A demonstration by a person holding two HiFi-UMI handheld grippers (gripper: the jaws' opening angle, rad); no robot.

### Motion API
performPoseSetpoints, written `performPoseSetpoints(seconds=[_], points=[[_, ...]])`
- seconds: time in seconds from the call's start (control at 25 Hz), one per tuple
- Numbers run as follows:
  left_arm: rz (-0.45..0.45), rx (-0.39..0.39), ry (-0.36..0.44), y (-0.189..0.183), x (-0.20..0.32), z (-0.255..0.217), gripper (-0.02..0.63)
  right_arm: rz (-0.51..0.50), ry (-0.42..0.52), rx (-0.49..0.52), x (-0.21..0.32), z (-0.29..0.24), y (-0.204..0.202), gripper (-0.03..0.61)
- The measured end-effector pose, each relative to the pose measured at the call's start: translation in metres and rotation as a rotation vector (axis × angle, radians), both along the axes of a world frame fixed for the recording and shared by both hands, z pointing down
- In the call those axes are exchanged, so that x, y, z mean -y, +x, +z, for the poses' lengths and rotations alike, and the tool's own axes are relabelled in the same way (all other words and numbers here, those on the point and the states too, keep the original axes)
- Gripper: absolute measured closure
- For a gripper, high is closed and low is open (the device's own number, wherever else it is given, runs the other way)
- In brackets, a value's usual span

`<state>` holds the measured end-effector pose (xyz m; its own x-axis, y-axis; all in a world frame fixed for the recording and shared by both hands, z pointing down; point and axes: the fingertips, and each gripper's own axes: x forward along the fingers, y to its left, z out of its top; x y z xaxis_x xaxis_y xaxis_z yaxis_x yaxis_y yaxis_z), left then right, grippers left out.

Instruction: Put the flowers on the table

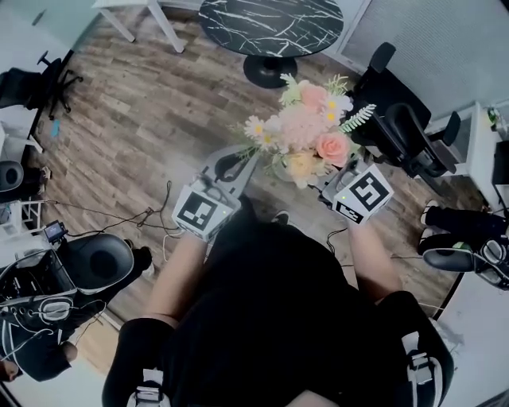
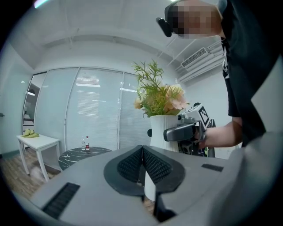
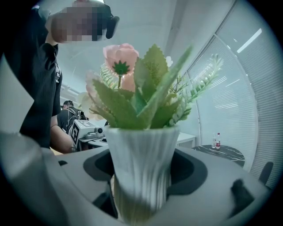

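- The right hand-held gripper (image 3: 143, 173) is clamped on a white ribbed vase (image 3: 139, 148). Its jaws press the vase's lower body from both sides.
- The vase stands upright in that grip and carries the flowers (image 1: 306, 131): pink and peach blooms, small white daisies and green sprigs.
- In the right gripper view a pink rose (image 3: 120, 55) rises above broad green leaves (image 3: 146, 103).
- The left hand-held gripper (image 2: 142, 153) is closed and holds nothing, its ribbed black pads (image 2: 155, 165) meeting at the tips.
- The left hand-held gripper sits just beside the vase, on the person's left. Whether it touches the vase cannot be told.
- Each hand-held gripper bears a marker cube, one on the left (image 1: 204, 211) and one on the right (image 1: 364, 193).
- The person's forearms (image 1: 179, 274) reach forward from a black shirt (image 1: 278, 318).
- The flowers are held in the air in front of the person's torso, above a wood-plank floor (image 1: 143, 119).
- A round dark marble-patterned surface (image 1: 270, 24) stands ahead of the person, well apart from the flowers, with two small bottles (image 2: 85, 143) on it.
- To its left is a white surface (image 2: 37, 142) with yellowish items (image 2: 30, 132) on top.
- Black office chairs (image 1: 406, 131) stand to the person's right, near the flowers.
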<state>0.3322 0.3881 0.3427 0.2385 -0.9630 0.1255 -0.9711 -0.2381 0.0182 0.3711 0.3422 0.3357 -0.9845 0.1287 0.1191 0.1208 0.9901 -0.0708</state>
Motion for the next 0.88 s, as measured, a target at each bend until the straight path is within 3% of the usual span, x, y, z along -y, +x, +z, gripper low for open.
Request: performPoseSetpoints(seconds=[0.12, 0.48, 0.88], points=[[0.031, 0.001, 0.032, -0.014, 0.008, -0.003, 0.6, 0.022, -0.009, -0.002, 0.007, -0.001, -0.015, 0.233], [0.077, -0.06, 0.011, -0.09, 0.04, -0.004, 0.6, 0.082, -0.011, -0.044, 0.039, -0.004, -0.088, 0.233], [0.143, -0.06, -0.009, -0.168, 0.07, -0.002, 0.6, 0.157, 0.011, -0.057, 0.067, -0.006, -0.166, 0.233]])
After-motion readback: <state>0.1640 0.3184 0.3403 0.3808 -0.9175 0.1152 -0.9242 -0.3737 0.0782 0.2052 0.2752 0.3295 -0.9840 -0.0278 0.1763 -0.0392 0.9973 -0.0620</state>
